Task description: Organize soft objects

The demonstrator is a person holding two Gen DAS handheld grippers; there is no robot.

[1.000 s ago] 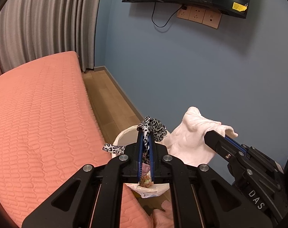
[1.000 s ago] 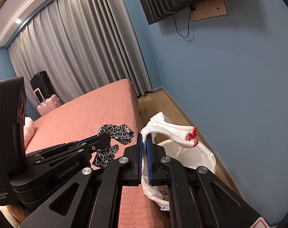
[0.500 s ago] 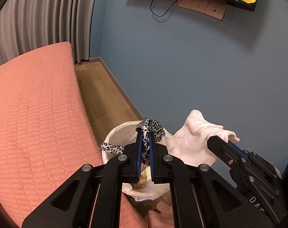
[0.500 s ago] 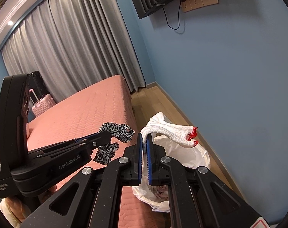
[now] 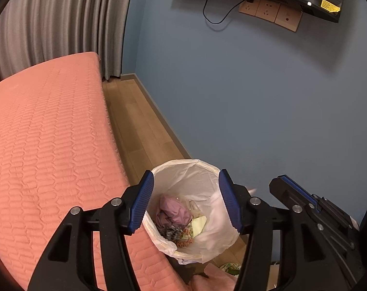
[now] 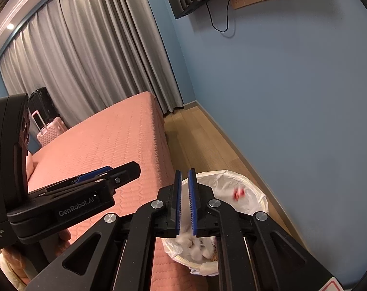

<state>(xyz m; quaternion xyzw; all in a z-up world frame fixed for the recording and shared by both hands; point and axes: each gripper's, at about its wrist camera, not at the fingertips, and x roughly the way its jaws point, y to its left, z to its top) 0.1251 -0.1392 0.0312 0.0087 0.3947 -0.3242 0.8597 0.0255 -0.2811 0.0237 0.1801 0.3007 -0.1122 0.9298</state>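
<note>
Leopard cloth now down in lined bin (image 5: 208, 167) beside pink bed (image 5: 50, 145); both grippers' jaws opening, empty.

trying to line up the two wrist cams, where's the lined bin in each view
Left wrist: the lined bin sits low and centre, seen between the opening jaws of the left gripper, nothing between them.
Right wrist: the bin is low and right of centre, partly behind the right gripper.
Shared landmark: the pink bed beside the bin, left of it in both.
</note>
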